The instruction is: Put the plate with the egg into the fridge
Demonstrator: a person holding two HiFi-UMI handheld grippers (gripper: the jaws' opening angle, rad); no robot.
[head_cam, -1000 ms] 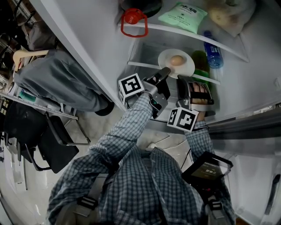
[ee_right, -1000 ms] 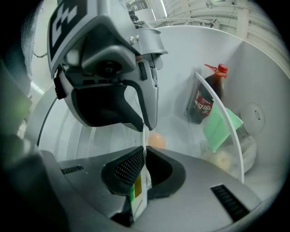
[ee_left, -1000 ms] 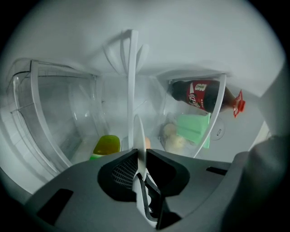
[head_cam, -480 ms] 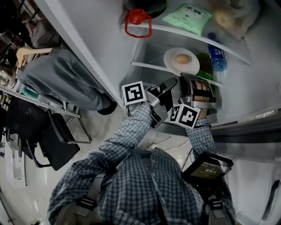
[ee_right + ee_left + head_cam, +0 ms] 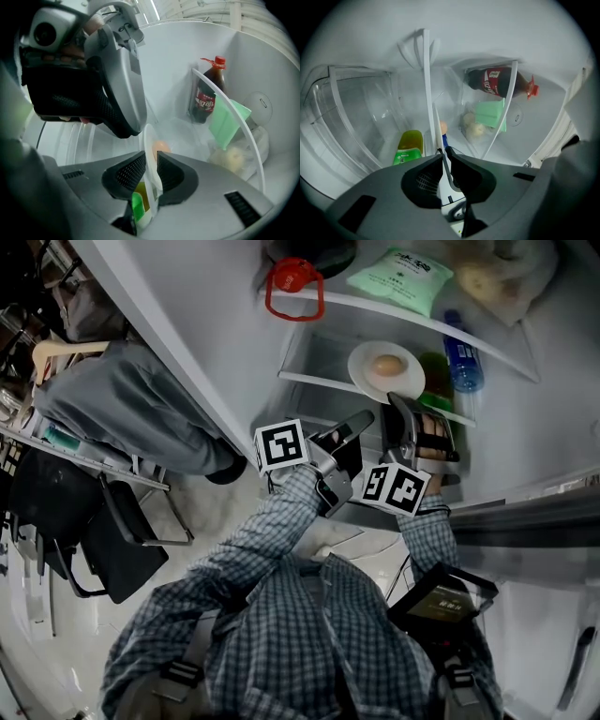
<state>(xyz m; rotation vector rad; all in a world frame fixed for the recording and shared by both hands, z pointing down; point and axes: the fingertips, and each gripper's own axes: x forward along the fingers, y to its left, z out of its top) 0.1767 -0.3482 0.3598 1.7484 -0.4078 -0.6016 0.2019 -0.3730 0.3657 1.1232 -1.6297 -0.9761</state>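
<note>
Resting on fridge shelf (image 5: 314, 382): plate (image 5: 364, 371) with egg (image 5: 388, 365), rim at 6 o'clock pinched by right hand-held gripper (image 5: 403, 404). Left hand-held gripper (image 5: 364, 416) closed, near plate's 7 o'clock.

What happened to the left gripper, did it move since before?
Yes. The left gripper backed away from the shelf edge, toward the person.
</note>
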